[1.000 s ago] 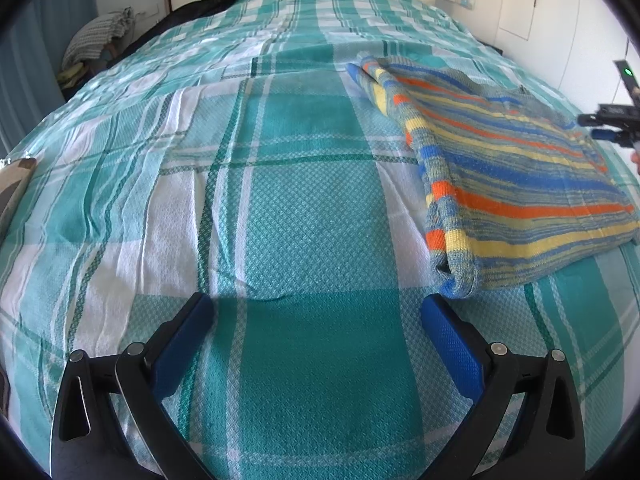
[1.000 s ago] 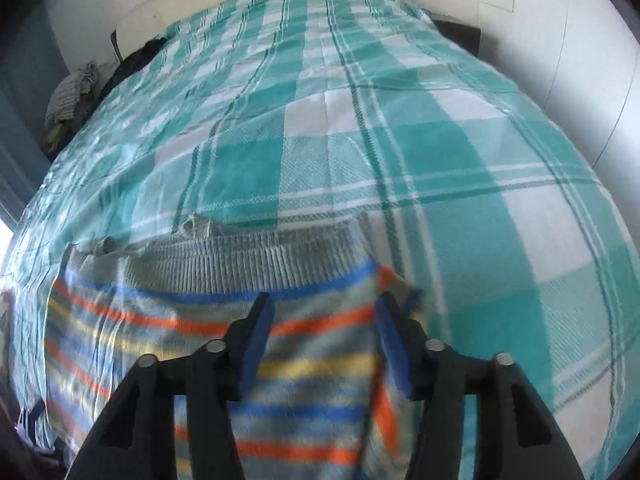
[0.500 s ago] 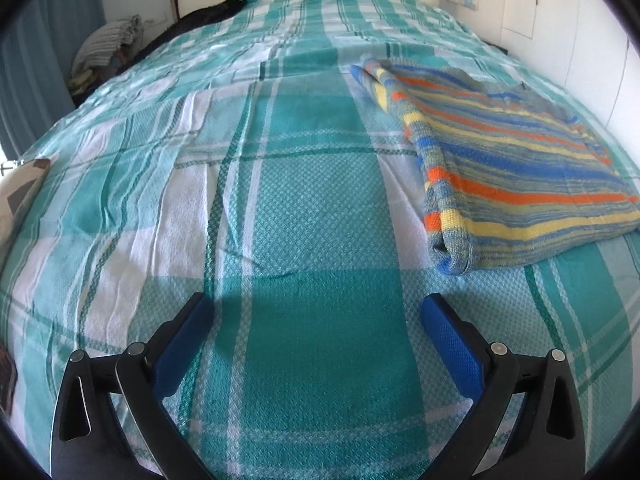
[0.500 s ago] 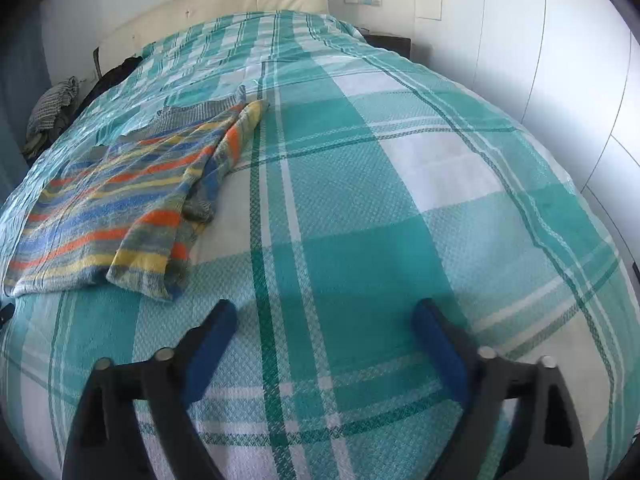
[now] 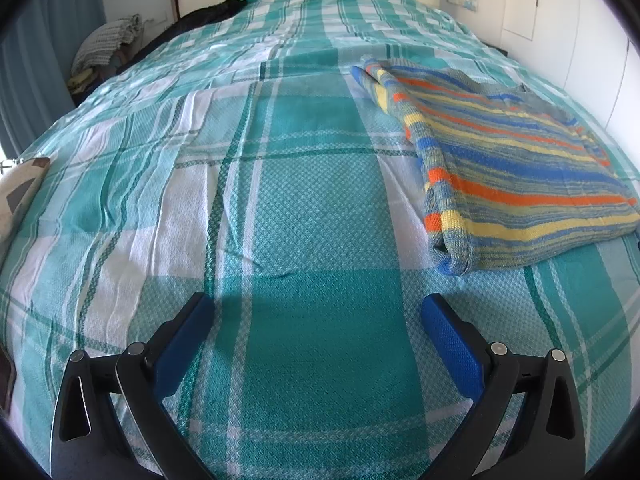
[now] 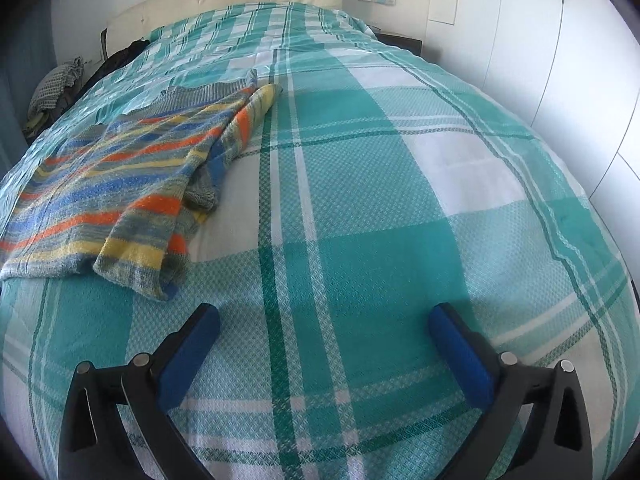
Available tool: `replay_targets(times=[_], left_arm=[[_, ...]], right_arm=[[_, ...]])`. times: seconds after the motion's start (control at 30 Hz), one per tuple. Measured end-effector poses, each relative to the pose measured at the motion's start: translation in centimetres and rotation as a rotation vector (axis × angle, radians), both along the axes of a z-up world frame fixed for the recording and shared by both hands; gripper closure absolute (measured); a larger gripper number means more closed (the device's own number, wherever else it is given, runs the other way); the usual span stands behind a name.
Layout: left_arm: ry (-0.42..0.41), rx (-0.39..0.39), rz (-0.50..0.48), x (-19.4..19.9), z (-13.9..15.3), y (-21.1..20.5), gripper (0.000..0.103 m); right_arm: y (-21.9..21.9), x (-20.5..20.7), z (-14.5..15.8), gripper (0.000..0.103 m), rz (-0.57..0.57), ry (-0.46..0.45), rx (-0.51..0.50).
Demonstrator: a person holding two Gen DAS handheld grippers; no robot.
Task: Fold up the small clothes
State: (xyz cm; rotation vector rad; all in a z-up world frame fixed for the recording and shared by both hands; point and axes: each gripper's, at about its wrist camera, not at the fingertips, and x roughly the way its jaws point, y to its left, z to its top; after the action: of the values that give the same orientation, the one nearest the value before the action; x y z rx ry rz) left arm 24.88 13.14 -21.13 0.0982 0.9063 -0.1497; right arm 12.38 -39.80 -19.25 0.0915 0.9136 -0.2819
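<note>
1 striped sweater (image 5: 516, 172) lies folded flat on the bed (image 5: 280, 200), which is covered by 1 teal-and-white checked bedspread. From the left tongs (image 5: 318, 316) the sweater sits ahead and to the right, near but not touching; both blue pads stand wide apart, holding nothing, over bare bedspread. From the right tongs (image 6: 324, 326) the same sweater (image 6: 120, 184) lies ahead and to the left, its nearest corner just beyond the left pad; these tongs are also spread wide and grip nothing. Far ahead of both tongs stands 1 cream headboard (image 6: 224, 4), with 1 dark garment (image 5: 208, 14) and 1 heap of clothes (image 5: 108, 44) at the far left.
</note>
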Motion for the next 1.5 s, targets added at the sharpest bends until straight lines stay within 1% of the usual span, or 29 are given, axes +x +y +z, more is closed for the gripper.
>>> replay_targets(times=[0.67, 1.5], left_arm=[[0.000, -0.001, 0.000, 0.04, 0.01, -0.01, 0.000], [0.000, -0.001, 0.000, 0.00, 0.01, 0.01, 0.000]], right_arm=[[-0.05, -0.31, -0.18, 0.000, -0.001, -0.024, 0.013], [-0.16, -0.39, -0.12, 0.000, -0.002, -0.023, 0.018]])
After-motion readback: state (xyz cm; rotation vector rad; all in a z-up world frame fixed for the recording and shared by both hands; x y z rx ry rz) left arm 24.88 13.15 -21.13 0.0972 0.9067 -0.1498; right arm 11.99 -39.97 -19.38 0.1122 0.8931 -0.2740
